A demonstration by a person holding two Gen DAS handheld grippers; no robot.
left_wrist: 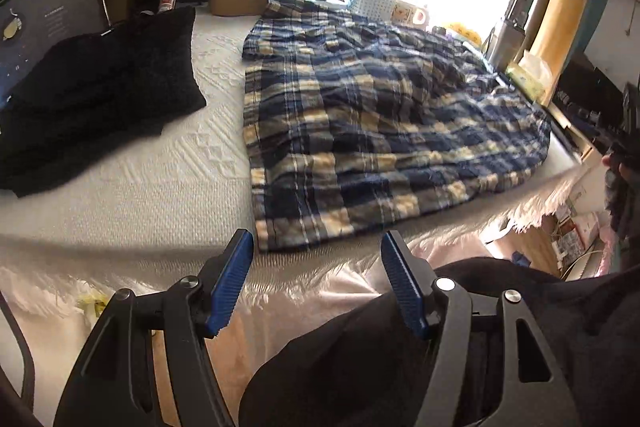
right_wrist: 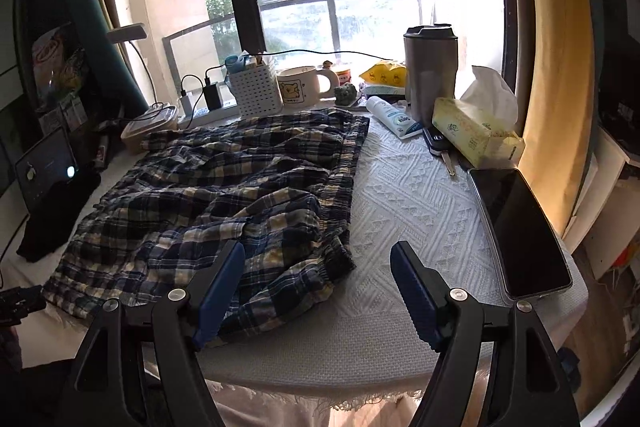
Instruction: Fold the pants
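Pants: I see the plaid pants (right_wrist: pixel 208 203) lying crumpled on the white tablecloth (right_wrist: pixel 416 211), hem by the near edge.
Left gripper (left_wrist: pixel 316 279): mine gapes empty before the near edge.
Right gripper (right_wrist: pixel 316 291): agape, holding nothing, over the near right corner.
Open room: bare cloth right of pants, up to the phone (right_wrist: pixel 520 231).
Left side: black garment (left_wrist: pixel 100 95) apart from pants.

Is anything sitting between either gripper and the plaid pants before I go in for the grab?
Nothing visible. The left gripper and right gripper are both open and empty, with only bare white tablecloth before the plaid pants. The phone and black garment lie off to the sides.
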